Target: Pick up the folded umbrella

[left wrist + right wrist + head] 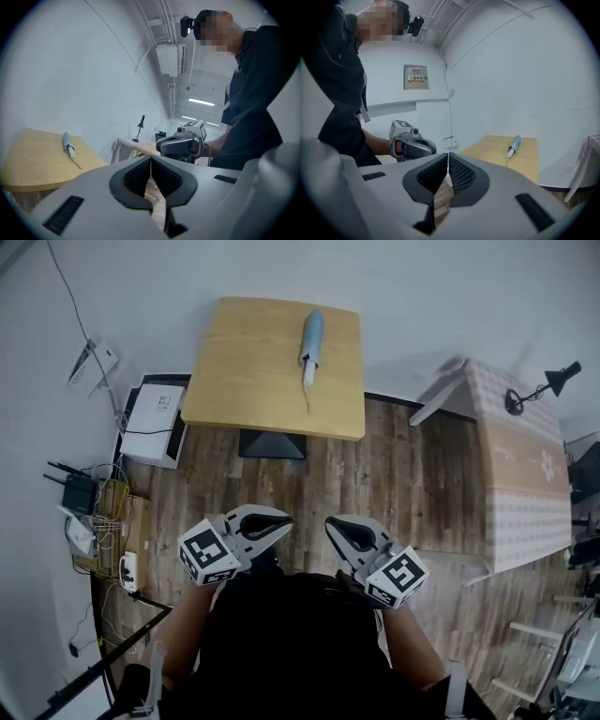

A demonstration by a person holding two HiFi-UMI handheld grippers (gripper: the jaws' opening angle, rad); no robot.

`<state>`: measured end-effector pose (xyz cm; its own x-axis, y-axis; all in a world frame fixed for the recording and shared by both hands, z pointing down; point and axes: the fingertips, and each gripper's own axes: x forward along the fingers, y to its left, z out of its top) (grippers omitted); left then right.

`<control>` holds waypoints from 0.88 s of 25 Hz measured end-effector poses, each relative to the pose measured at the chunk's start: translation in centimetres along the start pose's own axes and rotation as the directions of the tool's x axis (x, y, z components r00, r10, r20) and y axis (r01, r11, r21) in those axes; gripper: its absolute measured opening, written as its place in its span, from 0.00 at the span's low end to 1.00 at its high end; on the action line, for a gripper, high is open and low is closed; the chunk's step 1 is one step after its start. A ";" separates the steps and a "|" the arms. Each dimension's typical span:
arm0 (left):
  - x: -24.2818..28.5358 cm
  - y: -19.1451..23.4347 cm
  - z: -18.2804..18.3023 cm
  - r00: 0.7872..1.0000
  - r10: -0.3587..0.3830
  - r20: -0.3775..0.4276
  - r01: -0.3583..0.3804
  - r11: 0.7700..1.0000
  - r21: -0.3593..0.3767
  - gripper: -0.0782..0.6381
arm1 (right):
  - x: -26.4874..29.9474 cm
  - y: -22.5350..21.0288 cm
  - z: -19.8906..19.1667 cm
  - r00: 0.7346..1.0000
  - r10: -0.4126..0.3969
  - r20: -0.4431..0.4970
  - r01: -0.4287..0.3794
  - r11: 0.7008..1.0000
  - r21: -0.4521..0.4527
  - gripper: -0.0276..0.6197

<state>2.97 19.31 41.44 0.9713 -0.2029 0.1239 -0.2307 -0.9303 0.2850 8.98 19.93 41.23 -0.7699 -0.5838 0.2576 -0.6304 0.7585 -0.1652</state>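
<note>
The folded umbrella (pixel 311 343), pale blue with a white handle and a thin strap, lies on the square wooden table (pixel 234 390) at the far side of the floor. It also shows small in the left gripper view (pixel 67 143) and in the right gripper view (pixel 514 146). Both grippers hang close to the person's body, well short of the table, with their tips turned toward each other. My left gripper (pixel 281 521) is shut with nothing in it, its pads (pixel 140 174) meeting. My right gripper (pixel 336 526) is shut and empty too, pads (pixel 458 174) together.
A white box-like device (pixel 155 418) sits on the floor left of the table. Routers and tangled cables (pixel 89 512) lie along the left wall. A patterned table (pixel 520 474) with a black desk lamp (pixel 539 390) stands at the right. Wood plank floor (pixel 403 484) lies between me and the table.
</note>
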 end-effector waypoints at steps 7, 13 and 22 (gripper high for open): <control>-0.6 5.2 0.1 0.999 -0.037 0.018 0.038 0.999 -0.035 0.13 | 4.7 -2.6 1.9 1.000 -0.021 0.008 0.021 0.999 0.049 0.07; -0.1 8.6 0.0 0.999 -0.034 0.026 0.036 0.994 -0.102 0.13 | 7.7 -5.4 2.5 1.000 0.005 -0.021 -0.004 0.999 0.049 0.07; 2.3 16.4 1.9 0.999 0.040 0.001 -0.040 0.990 -0.135 0.13 | 12.6 -13.7 4.1 0.996 0.087 0.007 -0.087 0.993 0.085 0.07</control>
<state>1.49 3.04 44.57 0.9612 -0.2405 0.1348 -0.2750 -0.8718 0.4055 7.46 0.99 42.82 -0.8225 -0.5176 0.2360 -0.5670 0.7792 -0.2671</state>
